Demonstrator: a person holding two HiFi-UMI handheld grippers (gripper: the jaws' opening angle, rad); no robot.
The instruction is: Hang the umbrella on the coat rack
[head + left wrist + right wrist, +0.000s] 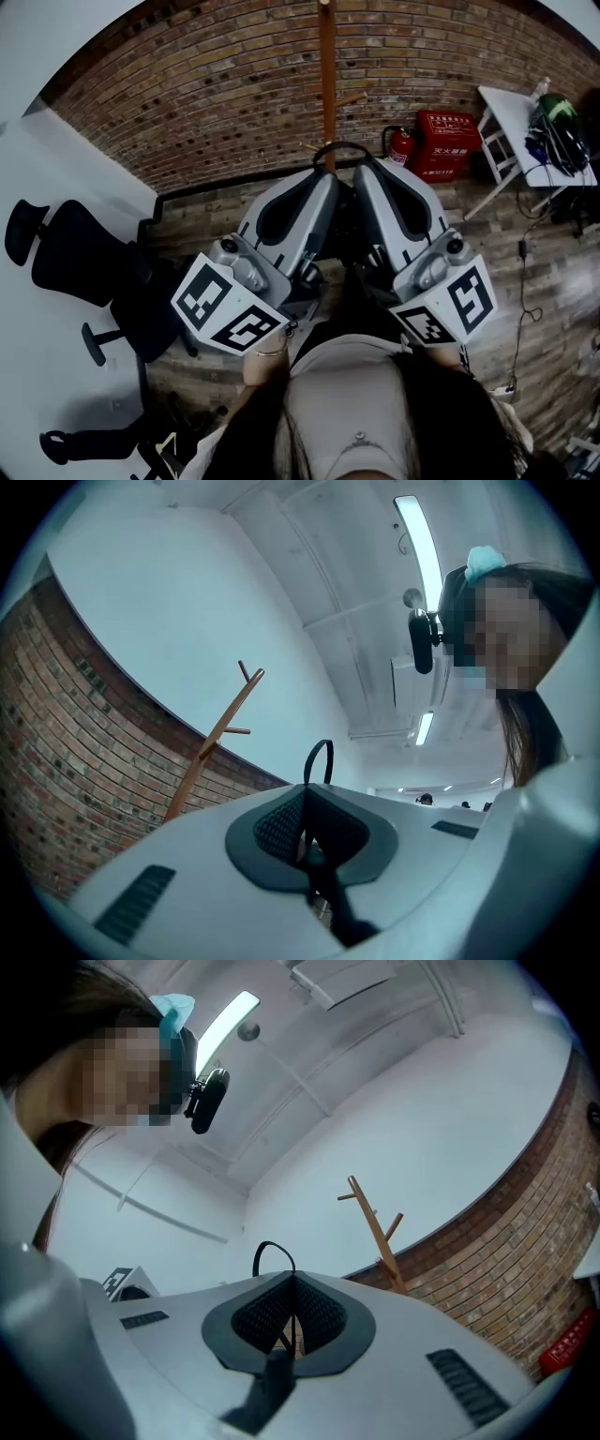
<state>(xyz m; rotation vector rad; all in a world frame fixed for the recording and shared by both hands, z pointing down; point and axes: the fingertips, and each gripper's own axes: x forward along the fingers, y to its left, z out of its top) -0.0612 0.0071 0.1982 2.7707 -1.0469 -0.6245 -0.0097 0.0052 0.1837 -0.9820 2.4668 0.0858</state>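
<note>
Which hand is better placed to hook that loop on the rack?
Probably left: both tools are shut on the strap loop, but the left tool lines up with the coat rack; the right tool sits beside it.

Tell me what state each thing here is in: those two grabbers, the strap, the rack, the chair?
Left gripper, shut on the umbrella strap.
Right gripper, shut on the umbrella strap.
Umbrella strap, held up as a loop, not yet on a peg.
Coat rack, upright, pegs bare.
Office chair, empty.
</note>
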